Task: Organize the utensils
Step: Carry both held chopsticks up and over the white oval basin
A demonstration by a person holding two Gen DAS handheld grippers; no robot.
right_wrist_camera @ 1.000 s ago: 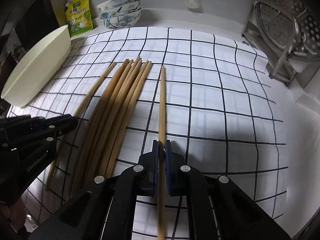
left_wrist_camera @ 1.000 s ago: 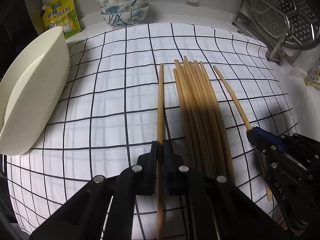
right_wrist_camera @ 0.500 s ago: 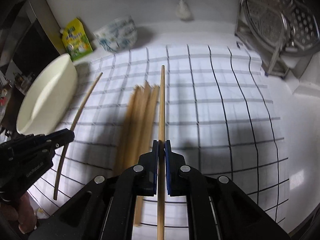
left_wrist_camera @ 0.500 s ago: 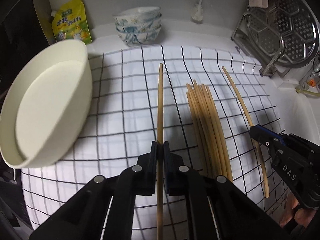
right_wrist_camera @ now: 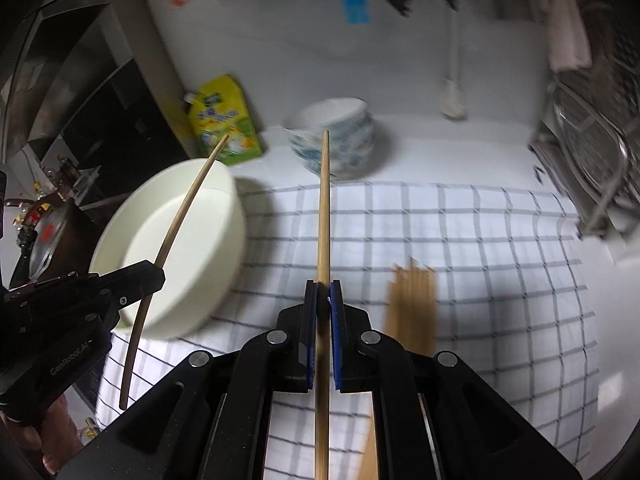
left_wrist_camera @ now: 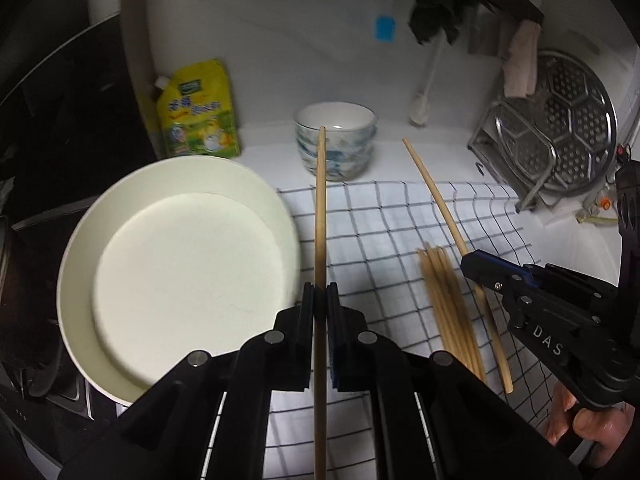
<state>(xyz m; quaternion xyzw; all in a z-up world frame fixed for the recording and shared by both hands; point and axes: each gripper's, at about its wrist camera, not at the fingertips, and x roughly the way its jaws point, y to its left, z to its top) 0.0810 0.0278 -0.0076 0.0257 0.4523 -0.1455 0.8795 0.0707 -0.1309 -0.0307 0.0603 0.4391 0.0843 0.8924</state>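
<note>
My left gripper (left_wrist_camera: 320,294) is shut on a single wooden chopstick (left_wrist_camera: 320,208), held in the air beside the right rim of a large white bowl (left_wrist_camera: 172,264). My right gripper (right_wrist_camera: 324,292) is shut on another chopstick (right_wrist_camera: 323,208), lifted above the checked cloth (right_wrist_camera: 460,240). Each gripper shows in the other's view: the right one (left_wrist_camera: 476,264) with its chopstick (left_wrist_camera: 436,200), the left one (right_wrist_camera: 154,276) with its chopstick (right_wrist_camera: 180,224) over the bowl (right_wrist_camera: 180,248). A bundle of several chopsticks (left_wrist_camera: 448,304) lies on the cloth, blurred in the right wrist view (right_wrist_camera: 412,304).
A stack of blue patterned bowls (left_wrist_camera: 336,144) stands at the back, with a yellow pouch (left_wrist_camera: 198,112) to its left. A metal rack with a perforated steamer plate (left_wrist_camera: 560,120) stands at the right. A dark stove (left_wrist_camera: 60,100) lies at the left.
Both grippers have risen from the cloth, each carrying its chopstick, and shifted left toward the white bowl. The bundle stays on the cloth.
</note>
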